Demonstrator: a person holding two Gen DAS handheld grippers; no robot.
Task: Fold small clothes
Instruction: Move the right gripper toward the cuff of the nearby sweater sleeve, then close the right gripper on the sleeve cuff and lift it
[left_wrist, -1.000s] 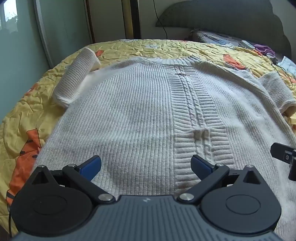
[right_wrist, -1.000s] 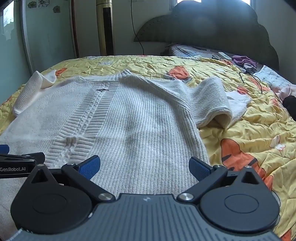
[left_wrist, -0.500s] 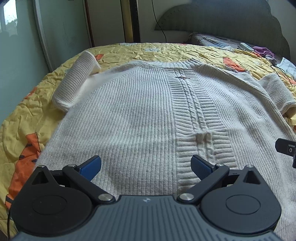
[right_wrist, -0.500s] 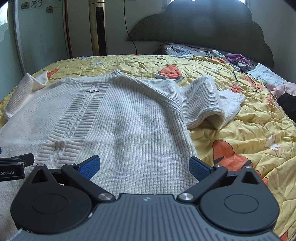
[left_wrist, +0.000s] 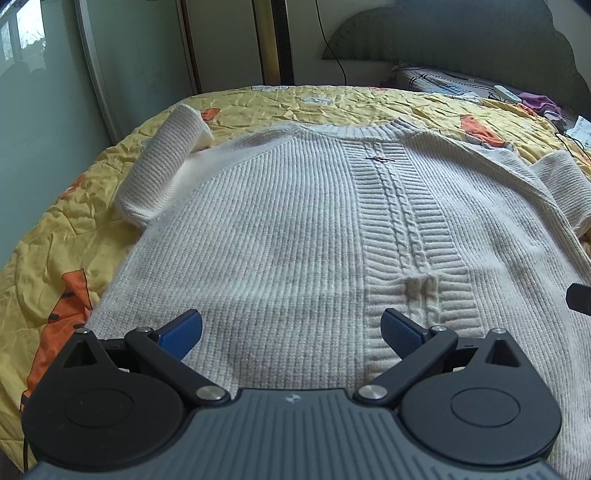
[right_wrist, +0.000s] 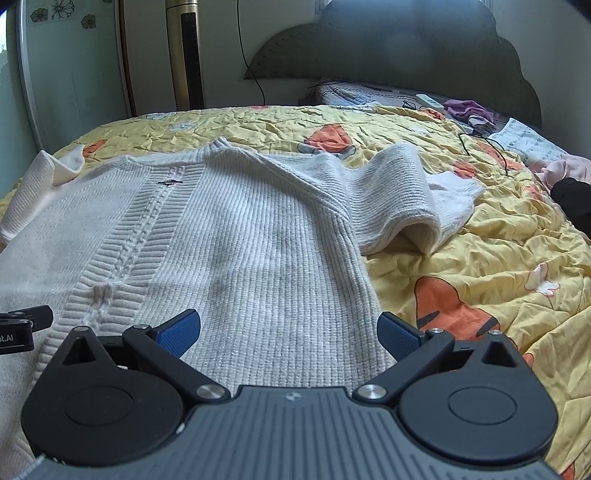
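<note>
Sweater (left_wrist: 280, 229), cream ribbed knit with a cable panel (left_wrist: 402, 221) down its middle, lies flat on a yellow quilt (right_wrist: 480, 236) with orange prints, collar toward the far side and hem toward the cameras. Left gripper (left_wrist: 291, 328) stands over the hem area with its jaws spread wide; both blue pads (left_wrist: 183, 328) are apart, nothing is held between them, and only knit fabric shows in the gap. Whether the pads touch the fabric cannot be told from this view. Right gripper (right_wrist: 288, 328) is likewise spread wide, holding nothing; its left pad (right_wrist: 179, 328) sits over the sweater body, and its right pad (right_wrist: 397, 332) sits at the garment's side edge, where knit meets quilt. Contact with the cloth cannot be confirmed here either.

One sleeve (left_wrist: 162, 177) on the left side is turned back on itself, lying as a raised roll beside the shoulder. The opposite sleeve (right_wrist: 399, 199) is bunched in a hump on the quilt, its cuff opening facing the right wrist camera, with a white layer showing beneath it. A small dark pin or clip (left_wrist: 380, 158) sits just below the collar on the cable panel.

A black part of the other tool shows at the edge of each view: at the right edge of the left view, and at the left edge of the right view.

A dark headboard (right_wrist: 399, 48), pillow and loose items lie at the far end of the bed
</note>
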